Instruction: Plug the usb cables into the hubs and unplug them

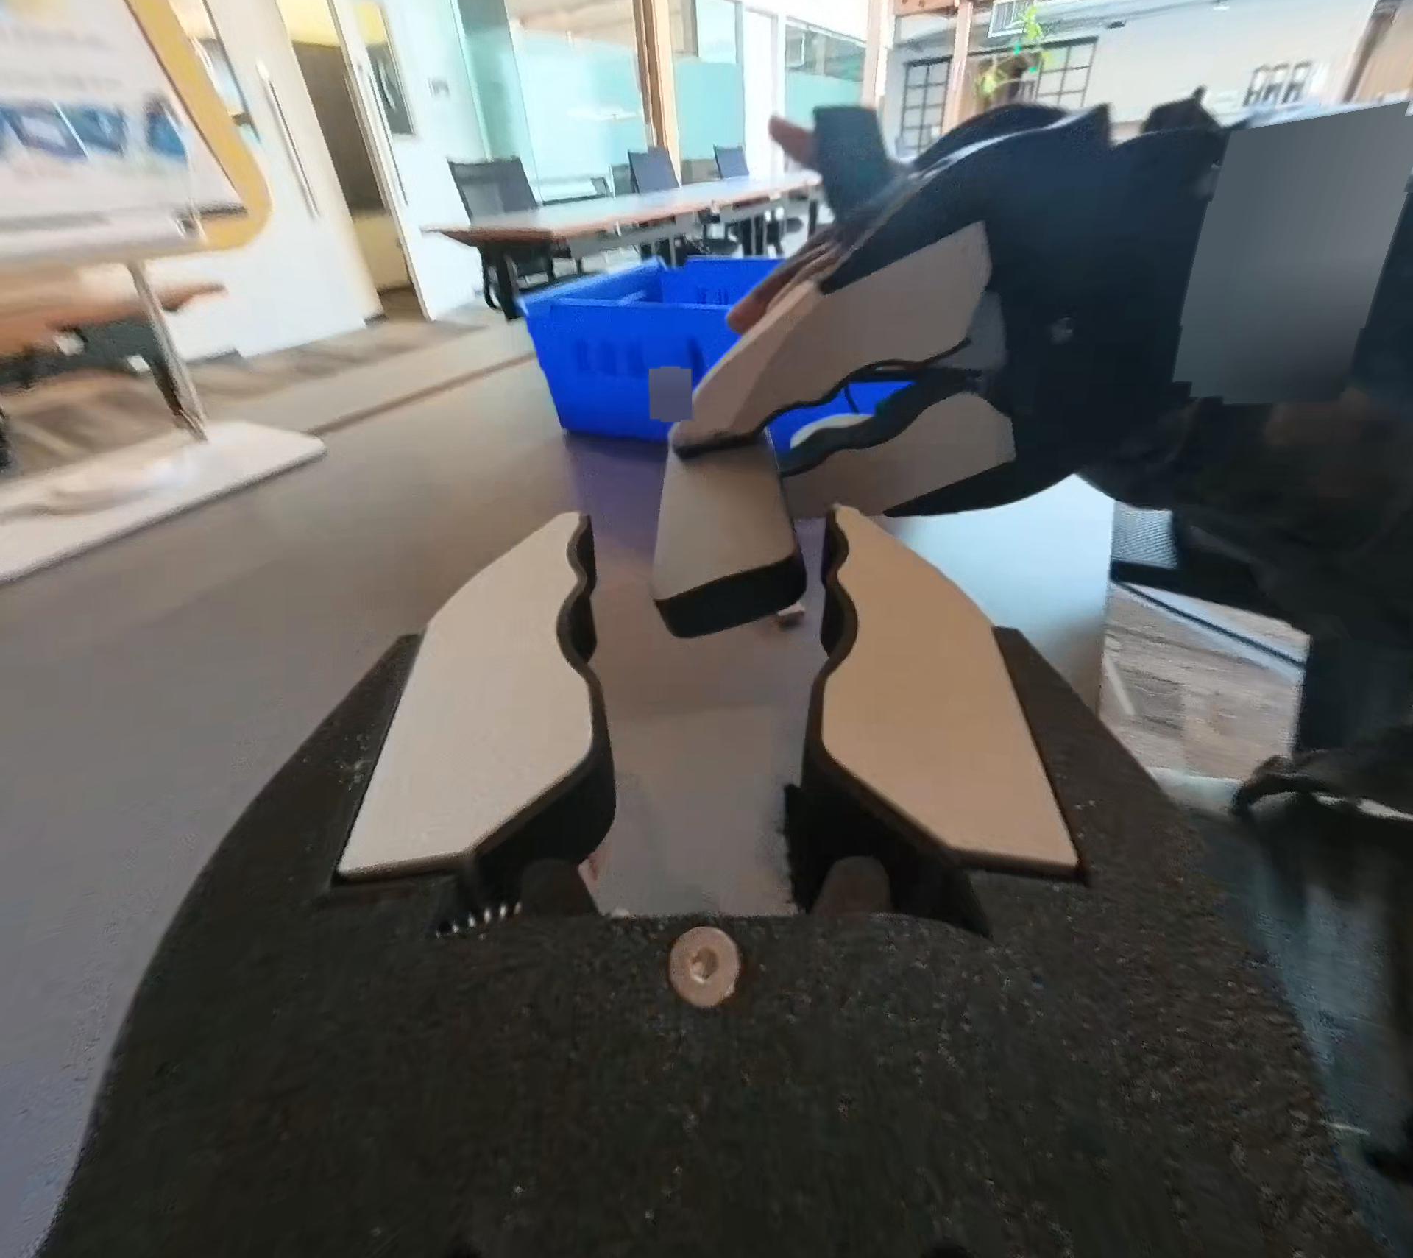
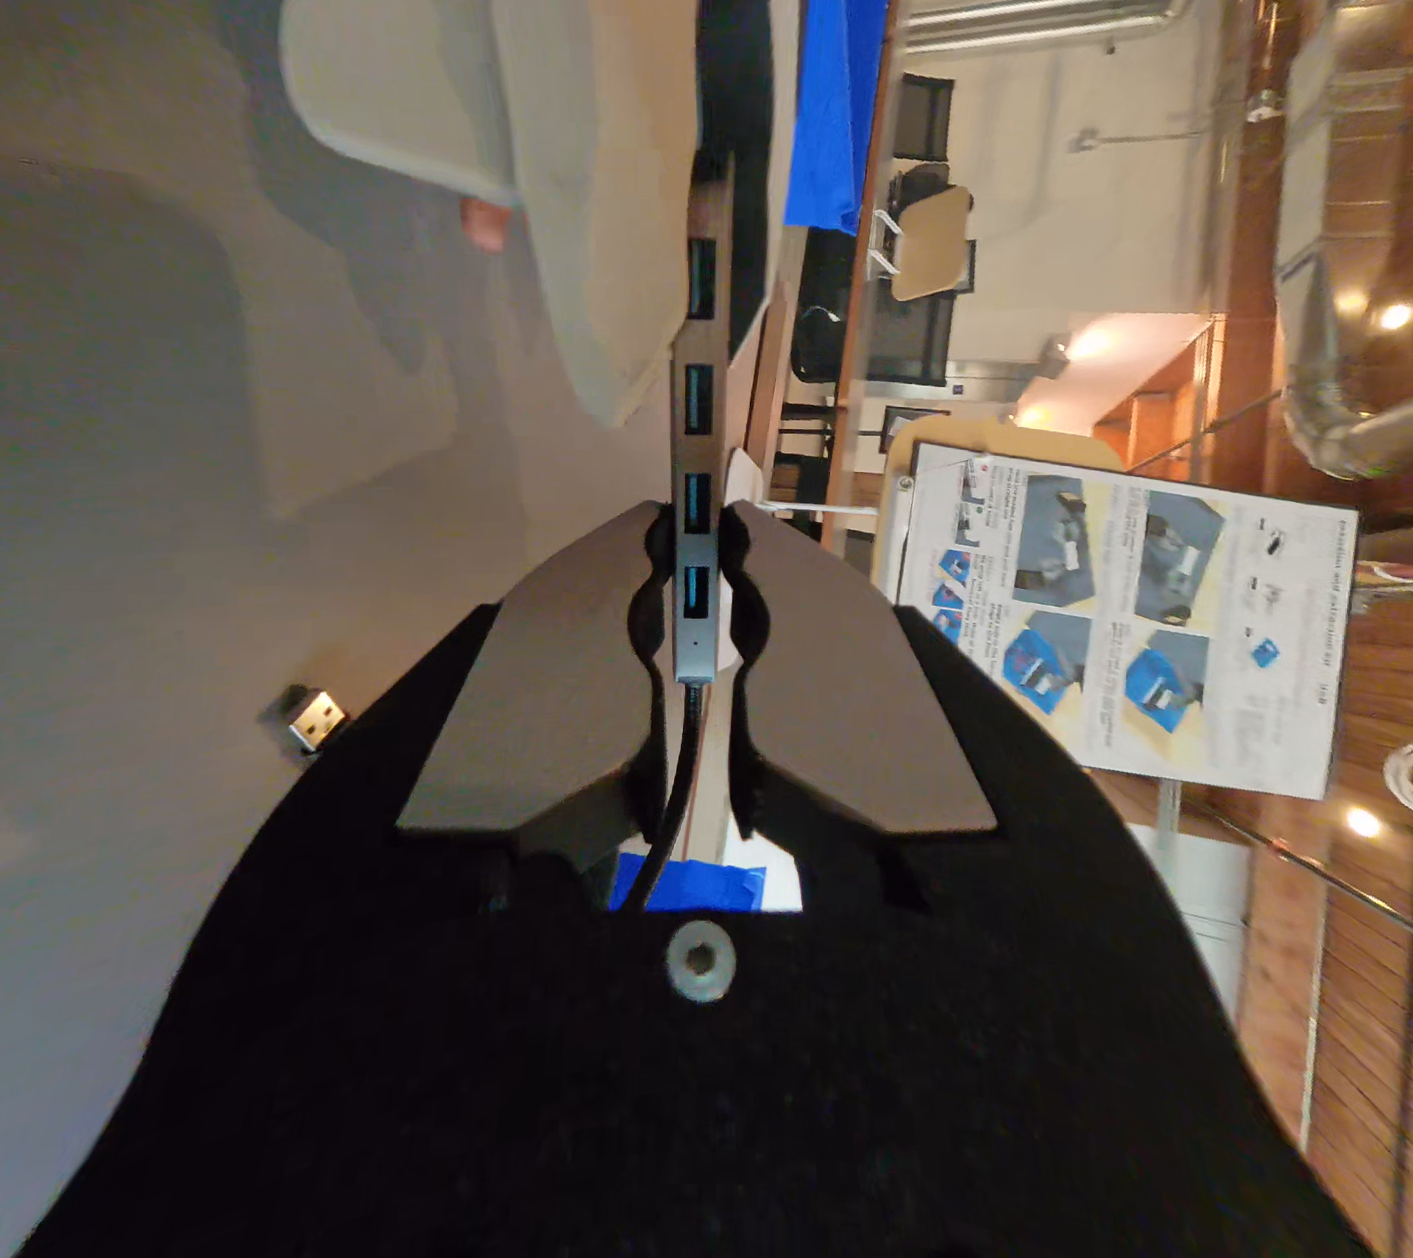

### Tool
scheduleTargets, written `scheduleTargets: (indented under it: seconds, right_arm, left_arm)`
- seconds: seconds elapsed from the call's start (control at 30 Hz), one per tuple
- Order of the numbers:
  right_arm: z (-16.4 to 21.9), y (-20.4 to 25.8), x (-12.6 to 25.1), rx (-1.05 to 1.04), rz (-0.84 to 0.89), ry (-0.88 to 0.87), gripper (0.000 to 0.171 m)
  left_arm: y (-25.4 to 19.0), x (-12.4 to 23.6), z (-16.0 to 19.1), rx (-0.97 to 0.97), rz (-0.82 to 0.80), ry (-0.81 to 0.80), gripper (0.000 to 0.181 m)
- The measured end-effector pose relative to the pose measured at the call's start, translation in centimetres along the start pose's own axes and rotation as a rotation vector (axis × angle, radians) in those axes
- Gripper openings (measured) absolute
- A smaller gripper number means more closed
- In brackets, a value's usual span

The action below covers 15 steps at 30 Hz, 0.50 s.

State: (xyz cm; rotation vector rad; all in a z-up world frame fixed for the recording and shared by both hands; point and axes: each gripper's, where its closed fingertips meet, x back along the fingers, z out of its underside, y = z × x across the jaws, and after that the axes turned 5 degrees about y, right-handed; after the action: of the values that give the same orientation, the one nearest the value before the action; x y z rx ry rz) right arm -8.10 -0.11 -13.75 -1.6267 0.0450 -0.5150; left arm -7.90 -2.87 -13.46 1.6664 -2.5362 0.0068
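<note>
Hub (image 1: 726, 548), silvery and tilted, is hanging above the dark table (image 1: 229, 686), just before the blue bin (image 1: 612, 365); the left gripper (image 1: 707, 579) is lying level, fingers apart and empty. Rolled sideways, the right gripper (image 2: 696, 579) is clamping the hub's cable end, ports facing the camera, a loose USB plug (image 2: 310, 724) lying beside it.

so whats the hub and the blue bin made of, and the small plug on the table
The hub held in the right tongs looks like brushed metal, likely aluminium: grey, matte, crisp edges. The blue bin looks like moulded plastic: saturated colour, ribbed walls, slight gloss. The small plug has a shiny metal shell and a dark, probably plastic, body.
</note>
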Motion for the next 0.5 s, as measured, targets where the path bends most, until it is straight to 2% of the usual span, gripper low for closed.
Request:
scheduleTargets:
  seconds: [0.1,0.23,0.33,0.5]
  right_arm:
    - [-0.11,0.42,-0.18,0.04,-0.007,0.026,0.011]
    - [-0.39,0.78,-0.36,0.046,-0.016,0.027,0.011]
    - [-0.11,0.47,-0.32,0.033,-0.007,0.036,0.011]
    - [0.31,0.06,-0.2,0.05,0.02,0.051,0.011]
  left_arm:
    - [-0.47,-0.48,0.85,0.059,0.041,0.045,0.057]
    - [-0.26,-0.29,0.32,0.032,0.005,0.021,0.045]
    - [-0.53,-0.44,1.09,0.014,0.042,0.052,0.052]
    - [0.27,-0.23,0.94,0.154,0.048,0.039,0.051]
